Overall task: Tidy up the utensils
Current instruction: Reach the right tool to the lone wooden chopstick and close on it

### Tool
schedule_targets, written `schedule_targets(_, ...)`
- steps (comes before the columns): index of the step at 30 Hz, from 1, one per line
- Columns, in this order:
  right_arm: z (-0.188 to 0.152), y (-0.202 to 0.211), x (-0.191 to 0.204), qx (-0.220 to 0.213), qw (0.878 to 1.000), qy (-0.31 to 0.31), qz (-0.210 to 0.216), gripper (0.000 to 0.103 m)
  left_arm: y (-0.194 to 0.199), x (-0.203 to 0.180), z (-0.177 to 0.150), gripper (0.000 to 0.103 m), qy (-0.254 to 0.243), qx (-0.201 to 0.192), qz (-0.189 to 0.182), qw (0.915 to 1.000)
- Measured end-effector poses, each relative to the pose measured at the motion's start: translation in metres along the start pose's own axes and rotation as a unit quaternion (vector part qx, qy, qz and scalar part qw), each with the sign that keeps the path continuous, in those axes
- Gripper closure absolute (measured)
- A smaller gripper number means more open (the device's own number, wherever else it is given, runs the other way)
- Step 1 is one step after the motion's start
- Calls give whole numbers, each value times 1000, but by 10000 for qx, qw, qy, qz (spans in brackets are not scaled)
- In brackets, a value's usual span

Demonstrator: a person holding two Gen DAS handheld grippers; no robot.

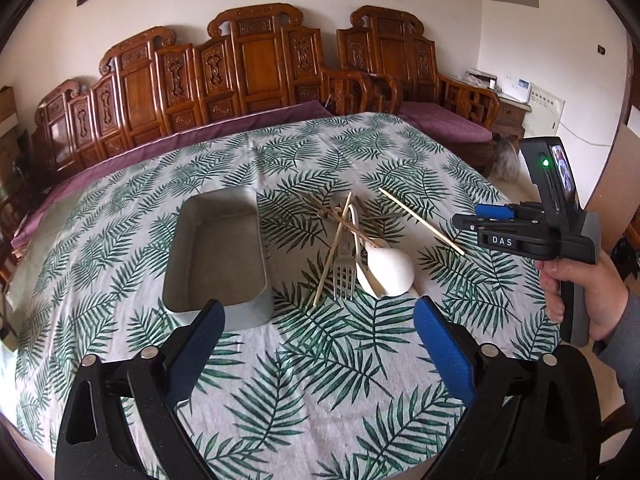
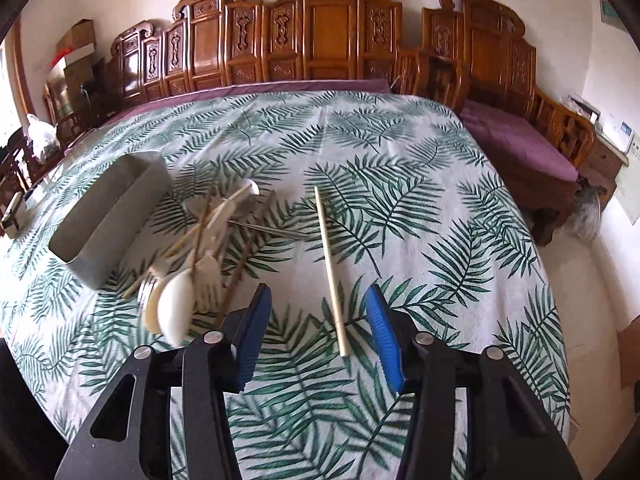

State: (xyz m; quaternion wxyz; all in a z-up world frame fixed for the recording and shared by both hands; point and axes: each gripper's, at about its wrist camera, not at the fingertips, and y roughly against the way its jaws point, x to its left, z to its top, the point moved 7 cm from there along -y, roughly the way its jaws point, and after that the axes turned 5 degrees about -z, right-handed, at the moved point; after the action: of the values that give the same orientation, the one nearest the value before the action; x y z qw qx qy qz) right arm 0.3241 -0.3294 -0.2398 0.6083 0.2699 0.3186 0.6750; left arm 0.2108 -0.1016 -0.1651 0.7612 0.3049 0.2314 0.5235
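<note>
A grey rectangular tin (image 1: 218,256) stands empty on the leaf-print tablecloth; it also shows in the right wrist view (image 2: 108,216). To its right lies a heap of utensils: a metal fork (image 1: 345,272), a white spoon (image 1: 386,270), chopsticks and more cutlery. A single pale chopstick (image 1: 420,220) lies apart on the right, and in the right wrist view (image 2: 330,268) it runs between my right fingers. My left gripper (image 1: 320,320) is open and empty, near the tin's front. My right gripper (image 2: 316,312) is open above the chopstick's near end; it also shows in the left wrist view (image 1: 480,216).
The tablecloth (image 1: 320,380) covers a round table. Carved wooden benches (image 1: 248,64) with purple cushions stand behind it. Boxes (image 2: 76,48) are stacked at the far left of the room. The utensil heap (image 2: 200,248) sits just left of my right gripper.
</note>
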Motion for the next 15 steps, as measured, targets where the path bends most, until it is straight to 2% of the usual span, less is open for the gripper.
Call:
schedule_targets(4, 3, -18, -11, 106, 9999, -60, 109, 57, -24, -5, 10, 21, -26, 131, -97, 9999)
schedule_targets(8, 1, -33, -12, 251, 9995, 8, 205, 69, -47, -9, 21, 26, -109, 188, -69, 9997)
schedule_targets(12, -9, -47, -13, 428, 9988, 102, 193, 71, -77, -11, 33, 33, -15, 369, -148, 9992)
schedule_targets(15, -14, -54, -12, 517, 9983, 188, 212, 79, -100, -10, 41, 38, 100, 542, -184, 9983)
